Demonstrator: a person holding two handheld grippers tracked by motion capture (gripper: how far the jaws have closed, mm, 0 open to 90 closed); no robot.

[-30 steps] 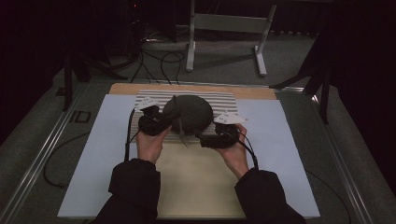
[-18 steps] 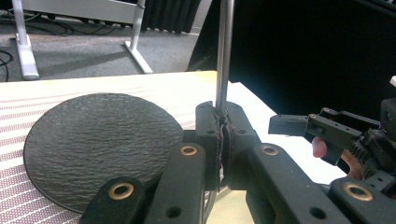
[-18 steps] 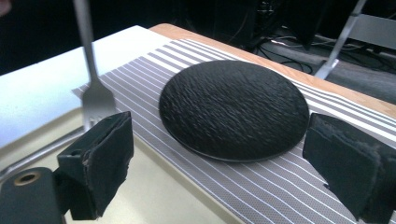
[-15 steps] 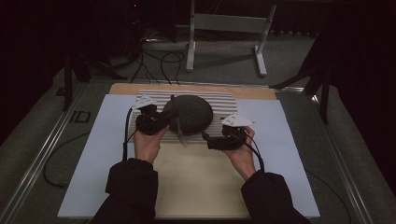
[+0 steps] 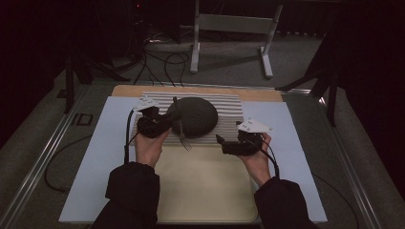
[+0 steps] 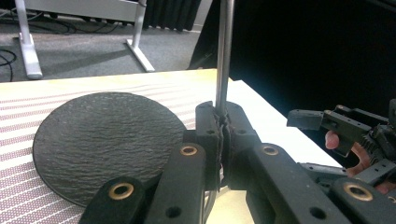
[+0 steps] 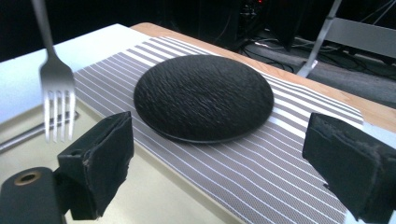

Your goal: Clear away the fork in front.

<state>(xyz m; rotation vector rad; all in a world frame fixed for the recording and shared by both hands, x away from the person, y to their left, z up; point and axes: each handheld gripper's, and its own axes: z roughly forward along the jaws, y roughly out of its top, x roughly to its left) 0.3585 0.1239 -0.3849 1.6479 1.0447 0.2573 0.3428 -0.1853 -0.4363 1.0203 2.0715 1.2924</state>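
One fork (image 5: pixel 180 125), one dark round slate plate (image 5: pixel 195 116), one striped placemat (image 5: pixel 228 110) and two tongs are on show: the left tongs (image 5: pixel 168 118) are clamped on the fork's handle just beside the plate's near-left edge, tines hanging toward the person over the placemat's front edge, while the right tongs (image 5: pixel 220 140) stand wide apart and empty, off to the plate's right. In the left gripper view (image 6: pixel 219 135) the handle runs up out of the top edge, and the tines are hidden below the jaws. The cream mat (image 5: pixel 205 186) between the forearms gives open room on the worktop (image 5: pixel 95 162), and in the right gripper view (image 7: pixel 224 154) the plate sits clear beyond the parted pads (image 7: pixel 100 154).
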